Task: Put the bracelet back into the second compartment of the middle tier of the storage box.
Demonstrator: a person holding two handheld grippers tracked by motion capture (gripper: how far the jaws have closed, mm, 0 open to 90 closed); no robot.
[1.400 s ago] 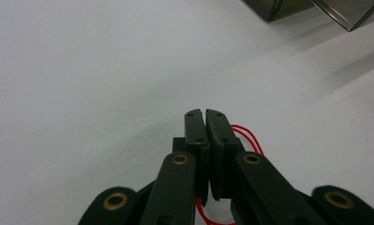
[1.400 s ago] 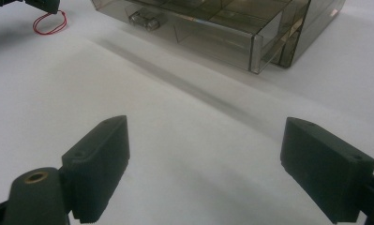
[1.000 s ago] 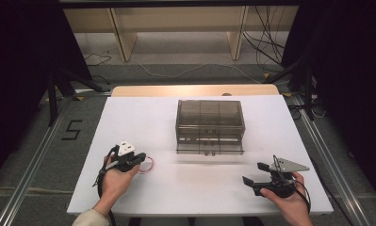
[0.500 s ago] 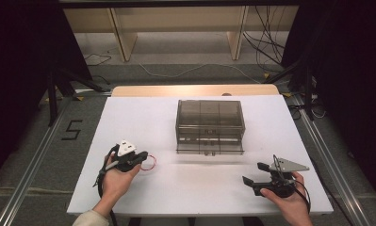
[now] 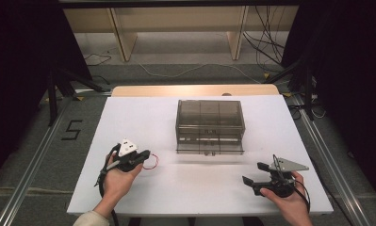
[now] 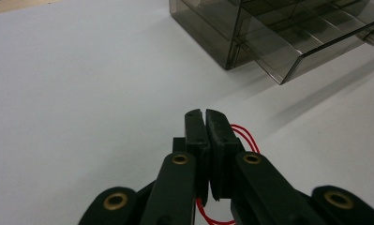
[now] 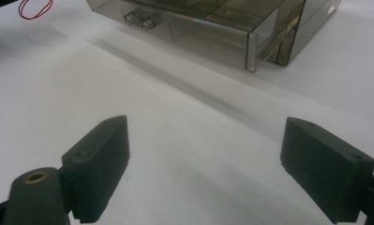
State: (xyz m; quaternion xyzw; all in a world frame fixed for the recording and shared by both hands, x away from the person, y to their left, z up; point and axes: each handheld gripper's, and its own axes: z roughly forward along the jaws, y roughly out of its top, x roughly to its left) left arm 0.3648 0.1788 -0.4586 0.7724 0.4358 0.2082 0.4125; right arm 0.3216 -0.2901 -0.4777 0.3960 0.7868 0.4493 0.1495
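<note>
Left gripper (image 5: 145, 154) clamped on red wire loop (image 5: 151, 163), lower left of frame; loop has lifted slightly versus earlier. Right gripper (image 5: 254, 173) released, unmoved, lower right. Drawer box (image 5: 209, 125) centre.

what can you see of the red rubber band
The red rubber band is a thin loop of what looks like elastic, pinched between the shut jaws of the left gripper. One loop bulges out past the jaws, another trails beneath them. In the high view it hangs at the white table, left of the smoky plastic drawer box.
</note>
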